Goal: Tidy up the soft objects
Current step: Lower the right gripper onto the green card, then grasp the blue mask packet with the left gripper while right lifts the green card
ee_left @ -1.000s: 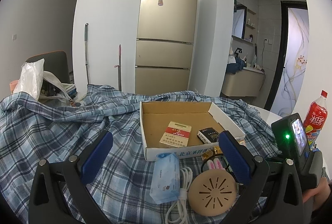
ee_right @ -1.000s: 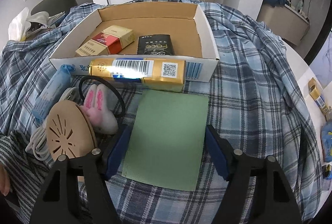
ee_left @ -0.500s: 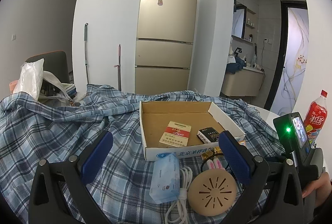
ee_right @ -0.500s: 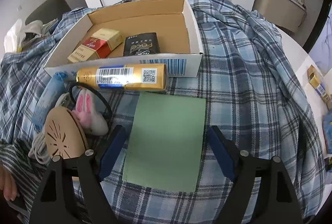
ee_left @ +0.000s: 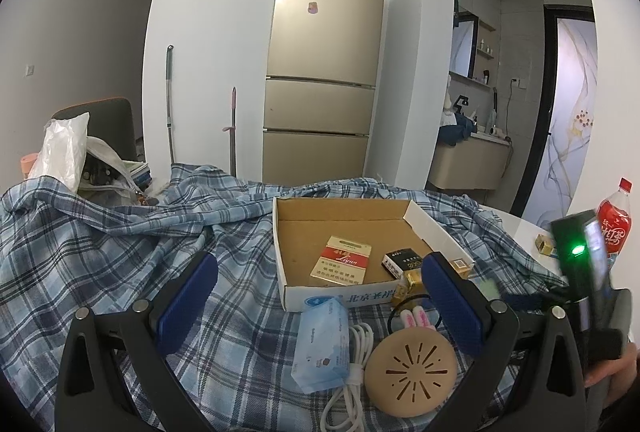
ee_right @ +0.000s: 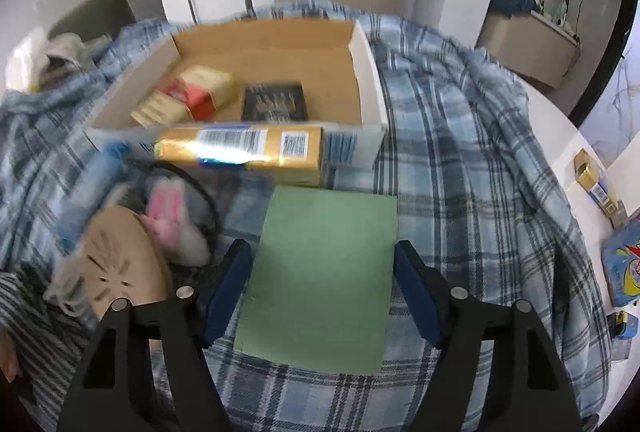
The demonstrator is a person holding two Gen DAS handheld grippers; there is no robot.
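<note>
1. A blue plaid cloth [ee_right: 472, 136] covers most of the tabletop [ee_right: 560, 136], whose bare white edge shows at the right
2. An open cardboard box [ee_right: 366, 72] sits on the cloth; inside lie a red and gold carton [ee_left: 342, 261] and a black packet [ee_left: 402, 261] just beside it
3. A flat green sheet [ee_right: 324, 276] lies on the cloth in front of the box, between the 2 blue pads of the right tongs [ee_right: 324, 292]; these have just been closing, the pads stand apart at either long edge of the sheet, and whether they touch it cannot be told
4. A gold carton [ee_right: 240, 150] lies along the box's front wall
5. A tan round disc with slots [ee_left: 412, 372] lies left of the sheet, with a blue tissue pack [ee_left: 322, 348] and a white cable [ee_left: 356, 352] beside it
6. A white plush rabbit with pink ears [ee_right: 172, 220] rests against the disc, inside a black loop
7. The left tongs [ee_left: 316, 308] stand wide, holding nothing
</note>
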